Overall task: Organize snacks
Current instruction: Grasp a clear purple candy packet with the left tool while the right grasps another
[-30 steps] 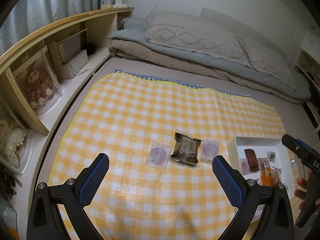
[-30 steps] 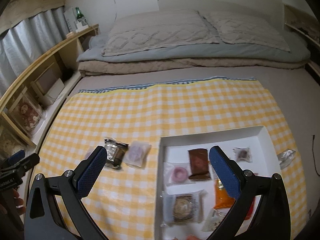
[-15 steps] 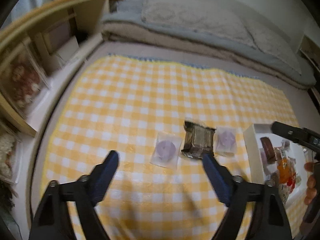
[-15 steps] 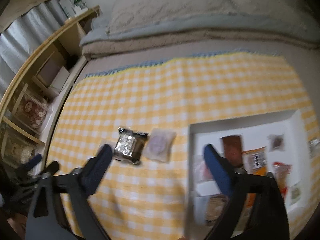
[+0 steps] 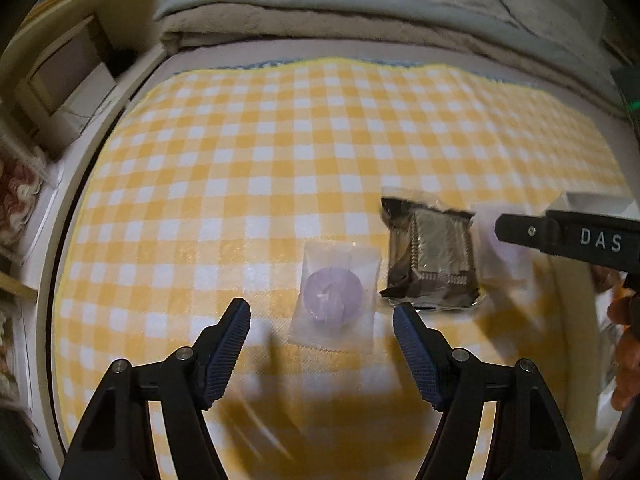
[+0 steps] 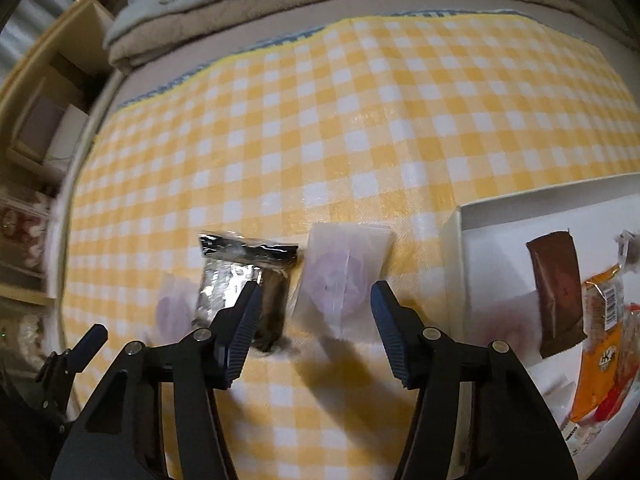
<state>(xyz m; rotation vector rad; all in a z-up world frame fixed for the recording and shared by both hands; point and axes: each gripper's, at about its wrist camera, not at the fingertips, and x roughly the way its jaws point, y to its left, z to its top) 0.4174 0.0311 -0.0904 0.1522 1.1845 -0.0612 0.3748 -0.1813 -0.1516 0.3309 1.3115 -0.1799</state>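
Three wrapped snacks lie in a row on the yellow checked cloth [image 5: 248, 168]. My left gripper [image 5: 322, 316] hovers low over the left clear packet with a purple sweet [image 5: 334, 300]; its jaws are closing, open, and the packet lies just ahead between the fingertips, untouched. In the middle is a dark foil snack [image 5: 432, 268]. My right gripper [image 6: 316, 300] is over the right purple packet [image 6: 344, 268], jaws closing, pads apart from it. The foil snack [image 6: 240, 276] sits by its left finger. A white box [image 6: 454, 260] holds a brown bar [image 6: 558, 292] and an orange packet [image 6: 604, 340].
Folded blankets and pillows [image 5: 360, 12] lie beyond the cloth's far edge. A wooden shelf unit [image 5: 60, 80] runs along the left side. The right gripper's finger [image 5: 560, 236] reaches across the right purple packet in the left wrist view.
Both grippers have dropped close to the cloth and tipped downward, so the snacks look much bigger. Both pairs of jaws have narrowed, the right more than the left.
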